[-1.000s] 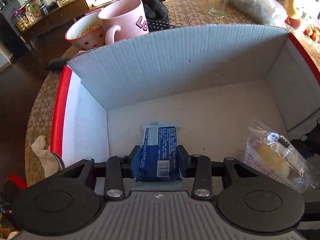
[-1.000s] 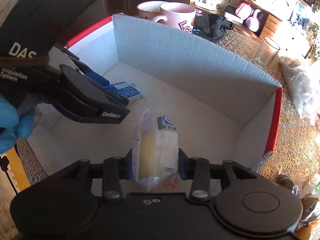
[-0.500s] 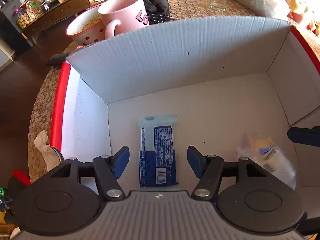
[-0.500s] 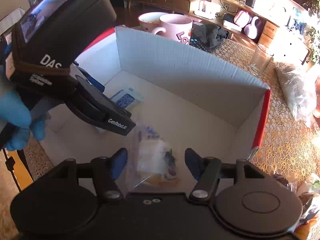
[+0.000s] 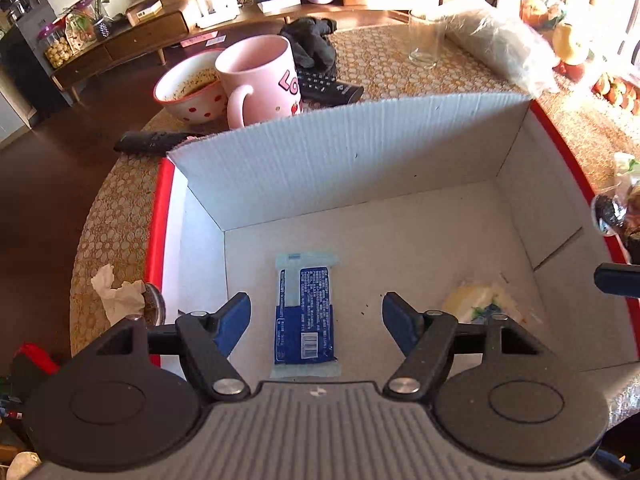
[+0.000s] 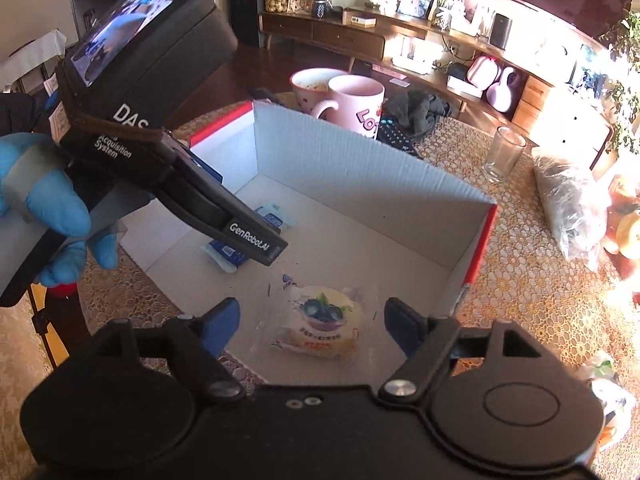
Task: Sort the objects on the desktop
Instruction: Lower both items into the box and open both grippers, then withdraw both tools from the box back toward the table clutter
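Left claw [image 5: 316,316] jaws spread wide, empty. Right claw [image 6: 312,326] same. Blue-gloved left hand [image 6: 48,204] grips handle.

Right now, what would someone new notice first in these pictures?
Probably the white cardboard box with red edges filling the middle of the table, holding a blue snack packet and a clear-wrapped cake on its floor. An open tool hovers over each one. Behind the box stands a big pink mug.
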Available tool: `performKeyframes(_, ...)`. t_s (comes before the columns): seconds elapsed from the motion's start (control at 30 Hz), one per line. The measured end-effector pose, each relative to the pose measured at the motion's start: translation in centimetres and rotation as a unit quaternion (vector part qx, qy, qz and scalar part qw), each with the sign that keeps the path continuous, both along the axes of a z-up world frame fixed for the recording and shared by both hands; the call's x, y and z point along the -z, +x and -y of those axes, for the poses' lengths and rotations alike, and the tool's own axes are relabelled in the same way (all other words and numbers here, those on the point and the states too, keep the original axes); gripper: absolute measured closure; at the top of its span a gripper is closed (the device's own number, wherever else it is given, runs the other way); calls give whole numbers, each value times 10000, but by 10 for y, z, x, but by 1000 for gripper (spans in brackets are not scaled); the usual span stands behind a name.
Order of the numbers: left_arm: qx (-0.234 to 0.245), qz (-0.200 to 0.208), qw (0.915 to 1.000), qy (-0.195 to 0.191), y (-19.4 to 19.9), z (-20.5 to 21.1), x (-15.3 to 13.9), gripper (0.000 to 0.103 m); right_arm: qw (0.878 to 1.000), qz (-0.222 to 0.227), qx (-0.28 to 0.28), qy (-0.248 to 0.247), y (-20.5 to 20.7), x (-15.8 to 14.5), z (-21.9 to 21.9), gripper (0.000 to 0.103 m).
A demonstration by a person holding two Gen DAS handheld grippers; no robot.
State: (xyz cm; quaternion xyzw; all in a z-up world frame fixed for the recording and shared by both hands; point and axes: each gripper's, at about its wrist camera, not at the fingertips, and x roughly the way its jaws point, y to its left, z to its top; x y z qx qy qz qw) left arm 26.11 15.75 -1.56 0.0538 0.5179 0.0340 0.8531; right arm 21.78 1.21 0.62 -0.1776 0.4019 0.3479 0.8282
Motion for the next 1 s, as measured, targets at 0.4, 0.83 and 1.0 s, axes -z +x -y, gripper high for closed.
performKeyframes(0.4,-11,329,9994,41,-32,14,-31,31,9993,239,216,204,-27,-27,37,22)
performKeyframes(0.83,43,726,9971,-216,-80,34,-49,31,9971,352,458,495,-57,-39,82,18)
performKeyframes(1.0,61,872,9955,-376,-99,40,-54,26,9950,438,583,687,-71,-44,100,16)
